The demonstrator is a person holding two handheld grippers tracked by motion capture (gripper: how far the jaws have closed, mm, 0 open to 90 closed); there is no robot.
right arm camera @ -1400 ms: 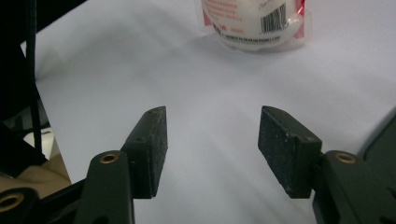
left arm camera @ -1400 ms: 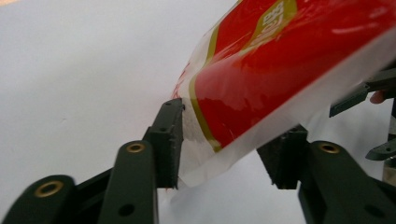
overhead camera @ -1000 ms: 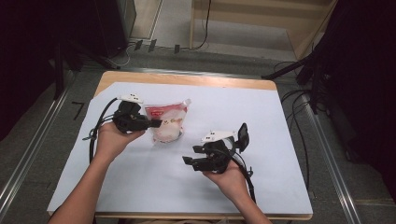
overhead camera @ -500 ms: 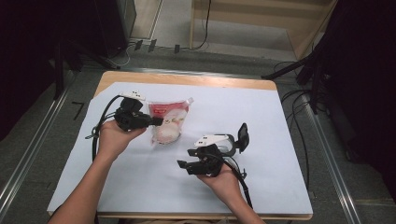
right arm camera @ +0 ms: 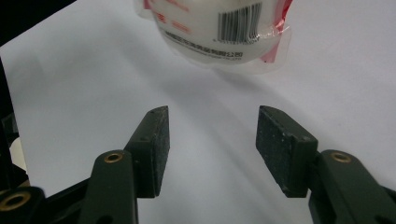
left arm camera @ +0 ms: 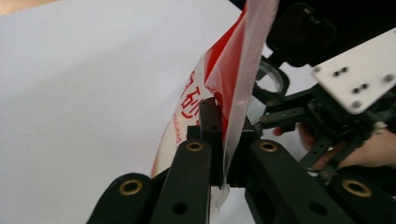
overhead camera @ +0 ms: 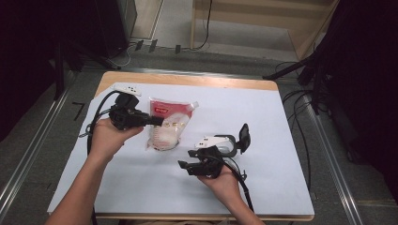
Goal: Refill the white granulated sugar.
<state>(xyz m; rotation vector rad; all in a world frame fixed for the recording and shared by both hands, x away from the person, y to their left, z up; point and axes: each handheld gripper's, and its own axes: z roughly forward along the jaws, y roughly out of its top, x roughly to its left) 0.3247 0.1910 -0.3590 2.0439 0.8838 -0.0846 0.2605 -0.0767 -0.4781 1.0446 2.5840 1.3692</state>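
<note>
Thin clear plastic film, printed red, is what my left gripper (left arm camera: 223,175) has pinched: its jaws have just closed flat on the upper edge of the food pouch (overhead camera: 167,125), and nothing but that film sits between the pads. My right gripper (right arm camera: 212,149) stands about half open with only bare table between its pads (right arm camera: 154,149), its tips aimed at the pouch's rounded lower end.

The pouch is on the left half of the table, just beside my left hand (overhead camera: 109,137), hanging partly from the pinch while its full end looks to rest on or hang just over the white sheet (overhead camera: 263,117). In the right gripper view that end (right arm camera: 219,32) bulges with something pale and shows a barcode.

I judge it soft and fairly light, the weight pooled at the bottom, so it will sag and swing from an edge grip. The film looks slick and could slip or tear if I jerk it. The flat seam at the rim is the safest hold; squeezing the bulge risks crushing the contents.

Around it the white sheet covers the wooden tabletop (overhead camera: 187,78), and each gripper's cable (overhead camera: 96,117) trails back toward me. Between the right gripper and the pouch I see no obstacle.
</note>
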